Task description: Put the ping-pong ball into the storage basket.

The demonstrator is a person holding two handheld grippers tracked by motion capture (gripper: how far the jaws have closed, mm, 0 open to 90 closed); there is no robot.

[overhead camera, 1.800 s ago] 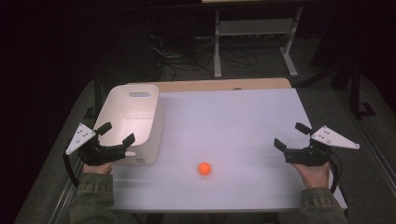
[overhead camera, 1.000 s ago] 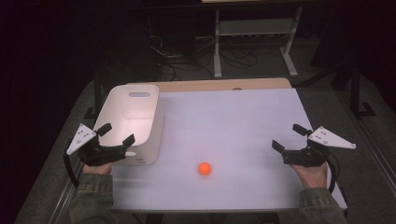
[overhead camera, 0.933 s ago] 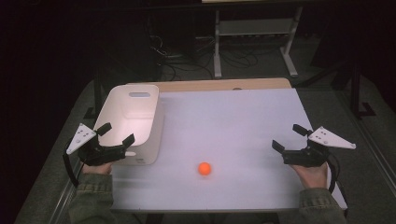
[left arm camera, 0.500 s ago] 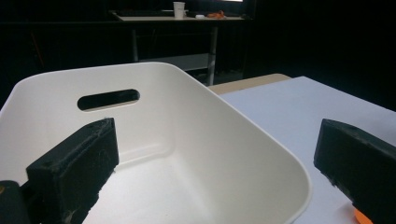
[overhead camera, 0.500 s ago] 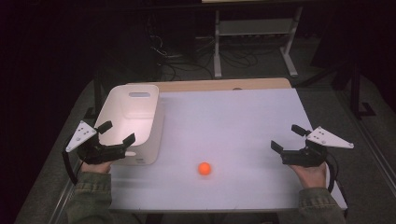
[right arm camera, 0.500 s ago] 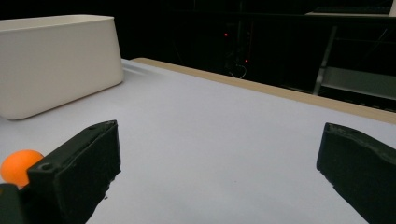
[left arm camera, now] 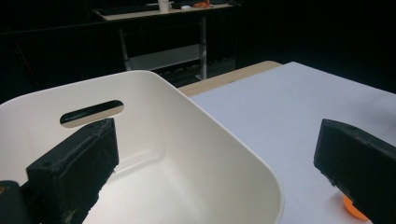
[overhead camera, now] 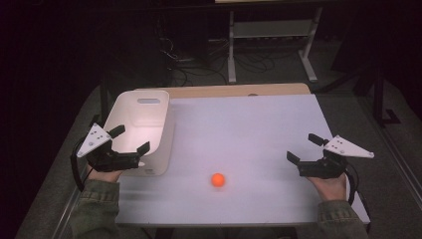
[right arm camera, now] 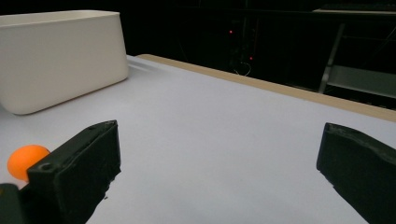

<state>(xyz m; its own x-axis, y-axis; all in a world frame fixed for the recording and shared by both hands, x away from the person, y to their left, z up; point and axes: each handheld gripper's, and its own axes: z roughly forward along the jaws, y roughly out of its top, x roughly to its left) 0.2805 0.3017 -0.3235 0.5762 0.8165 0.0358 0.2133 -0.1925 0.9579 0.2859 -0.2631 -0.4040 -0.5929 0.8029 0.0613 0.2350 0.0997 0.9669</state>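
fingers on both tools are standing wide apart and holding nothing. measured against the orange ball, which is lying alone on the white table toward the near edge, the right gripper is hovering well off to the ball's right, and it has been creeping leftward toward the ball over the last couple of seconds, a small drift rather than a committed reach. in the right gripper view the ball is sitting just beside the tool's left jaw, not yet between the two.

the left gripper is staying almost where it was, to the ball's left and a little farther back, poised over the near end of the white tub. its own view is looking down into the tub, which appears empty, with a sliver of the ball peeking from behind the right jaw.

the ball itself is not moving between the pictures. judging by this, the work is barely beginning: the right hand seems to be lining up a pickup, the ball is untouched, and the tub is probably waiting as its destination.
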